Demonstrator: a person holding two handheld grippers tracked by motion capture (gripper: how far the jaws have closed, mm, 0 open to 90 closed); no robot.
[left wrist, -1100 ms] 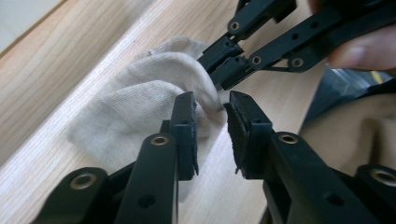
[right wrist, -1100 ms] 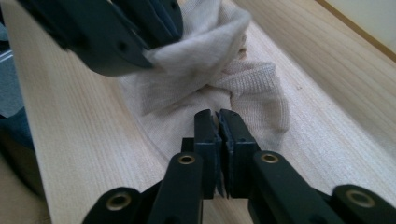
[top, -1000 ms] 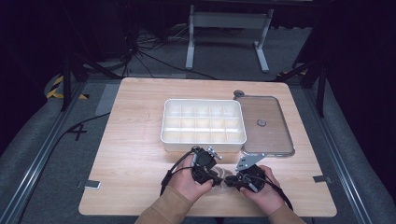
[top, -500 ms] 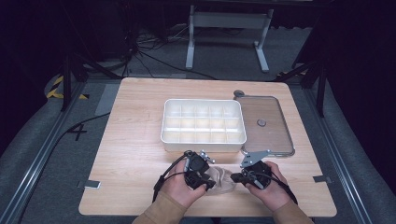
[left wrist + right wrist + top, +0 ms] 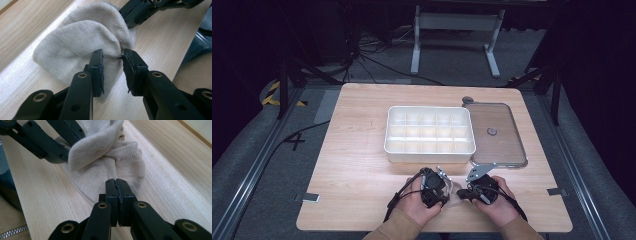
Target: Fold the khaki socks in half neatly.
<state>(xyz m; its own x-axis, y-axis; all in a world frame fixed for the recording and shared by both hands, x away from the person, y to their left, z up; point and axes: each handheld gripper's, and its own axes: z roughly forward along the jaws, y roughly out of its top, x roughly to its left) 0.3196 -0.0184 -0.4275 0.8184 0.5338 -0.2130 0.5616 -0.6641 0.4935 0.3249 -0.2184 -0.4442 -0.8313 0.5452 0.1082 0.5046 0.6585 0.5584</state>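
Just pinched the right hand-held gripper (image 5: 116, 181) shut, seemingly on the right edge of the sock (image 5: 82, 37) at the counter's (image 5: 357, 175) near side. Just narrowed the left hand-held gripper (image 5: 113, 56) too, open over the sock's left fold, gripping nothing. Probably getting ready to fold.

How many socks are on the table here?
1: a beige sock bunched at the table's near edge between both grippers. A second layer could be folded inside; can't tell.

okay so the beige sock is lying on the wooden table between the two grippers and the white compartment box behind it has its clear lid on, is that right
Not quite: the white compartment box has no lid on. The high view shows the clear lid lying flat on the wooden table to the box's right. The beige sock does lie between the two grippers.
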